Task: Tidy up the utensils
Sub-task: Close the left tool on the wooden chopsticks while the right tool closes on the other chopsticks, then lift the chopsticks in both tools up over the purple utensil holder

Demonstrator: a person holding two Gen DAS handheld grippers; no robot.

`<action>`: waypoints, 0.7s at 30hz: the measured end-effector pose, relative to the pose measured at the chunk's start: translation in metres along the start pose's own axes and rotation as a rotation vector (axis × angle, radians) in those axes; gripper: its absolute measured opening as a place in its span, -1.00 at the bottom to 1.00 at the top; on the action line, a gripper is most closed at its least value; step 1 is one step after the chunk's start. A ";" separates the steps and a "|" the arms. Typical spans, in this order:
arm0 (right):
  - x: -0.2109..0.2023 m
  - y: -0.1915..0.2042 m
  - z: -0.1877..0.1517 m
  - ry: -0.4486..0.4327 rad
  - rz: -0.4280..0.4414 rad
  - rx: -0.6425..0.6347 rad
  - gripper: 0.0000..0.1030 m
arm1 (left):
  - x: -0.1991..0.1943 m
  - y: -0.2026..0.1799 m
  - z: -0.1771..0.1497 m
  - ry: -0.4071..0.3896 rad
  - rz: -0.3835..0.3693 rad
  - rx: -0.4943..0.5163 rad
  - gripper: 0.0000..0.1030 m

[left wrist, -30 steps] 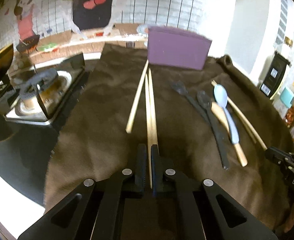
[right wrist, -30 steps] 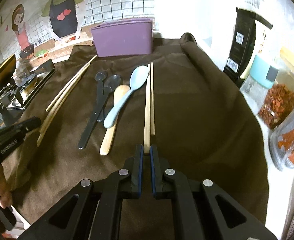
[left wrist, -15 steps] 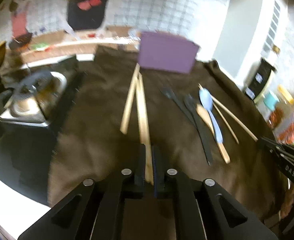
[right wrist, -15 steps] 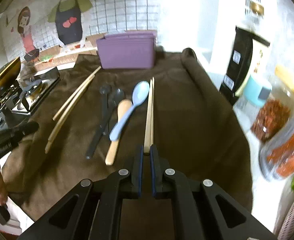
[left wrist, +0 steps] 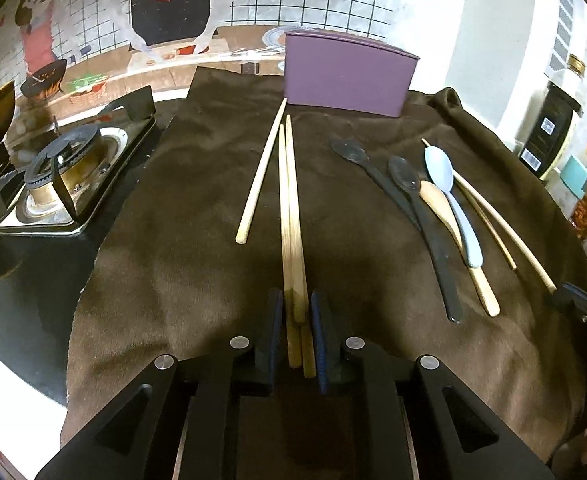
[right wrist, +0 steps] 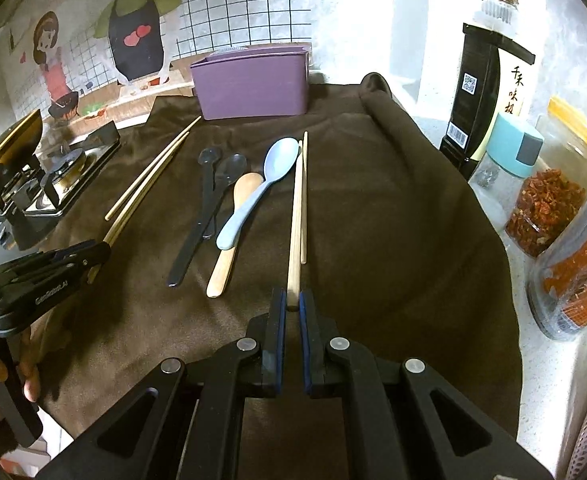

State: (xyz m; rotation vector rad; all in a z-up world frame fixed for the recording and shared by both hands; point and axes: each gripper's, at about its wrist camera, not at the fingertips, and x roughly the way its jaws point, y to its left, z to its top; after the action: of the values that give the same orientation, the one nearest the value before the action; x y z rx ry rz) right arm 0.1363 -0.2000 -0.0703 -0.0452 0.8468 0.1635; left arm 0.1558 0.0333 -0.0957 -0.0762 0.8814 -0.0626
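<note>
On a brown cloth (left wrist: 197, 248) lie wooden chopsticks, two black spoons (left wrist: 409, 200), a wooden spoon (right wrist: 229, 236) and a light blue spoon (right wrist: 261, 184). A purple holder (left wrist: 345, 72) stands at the far edge. My left gripper (left wrist: 296, 308) is shut on a pair of wooden chopsticks (left wrist: 289, 200) that point toward the holder. A third chopstick (left wrist: 259, 176) lies loose to their left. My right gripper (right wrist: 289, 304) is shut on the near end of one chopstick (right wrist: 295, 224); a thinner chopstick (right wrist: 304, 196) lies beside it.
A gas stove (left wrist: 65, 172) sits left of the cloth. A dark sauce bottle (right wrist: 489, 80), a blue-capped jar (right wrist: 509, 156) and jars of red chili (right wrist: 561, 216) stand along the right. The left gripper also shows in the right wrist view (right wrist: 45, 276).
Both grippers keep their hold. The left gripper has come lower and closer to the cloth, and two chopsticks now show between its fingers. The right view has barely shifted.
</note>
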 end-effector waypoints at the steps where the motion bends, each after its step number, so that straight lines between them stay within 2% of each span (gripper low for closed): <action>1: -0.001 -0.001 0.000 -0.002 -0.001 0.001 -0.87 | 0.001 0.001 0.001 0.004 0.000 -0.001 -0.71; 7: 0.000 -0.002 0.000 0.002 0.003 0.002 -0.87 | -0.001 0.003 0.001 -0.009 0.020 0.002 -0.81; 8: 0.000 -0.002 0.000 0.003 0.004 0.001 -0.87 | -0.006 0.004 0.002 -0.024 0.023 0.002 -0.87; 15: -0.012 0.003 0.011 -0.039 0.014 -0.020 -0.87 | -0.055 0.009 0.029 -0.167 0.025 0.016 -0.87; 21: -0.034 0.010 0.044 -0.130 -0.005 -0.066 -0.87 | -0.091 0.012 0.067 -0.285 0.013 0.084 -0.88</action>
State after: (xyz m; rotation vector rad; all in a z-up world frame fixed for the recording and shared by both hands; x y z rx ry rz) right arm 0.1450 -0.1897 -0.0159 -0.0977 0.7117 0.1878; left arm 0.1503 0.0553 0.0156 -0.0005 0.5940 -0.0744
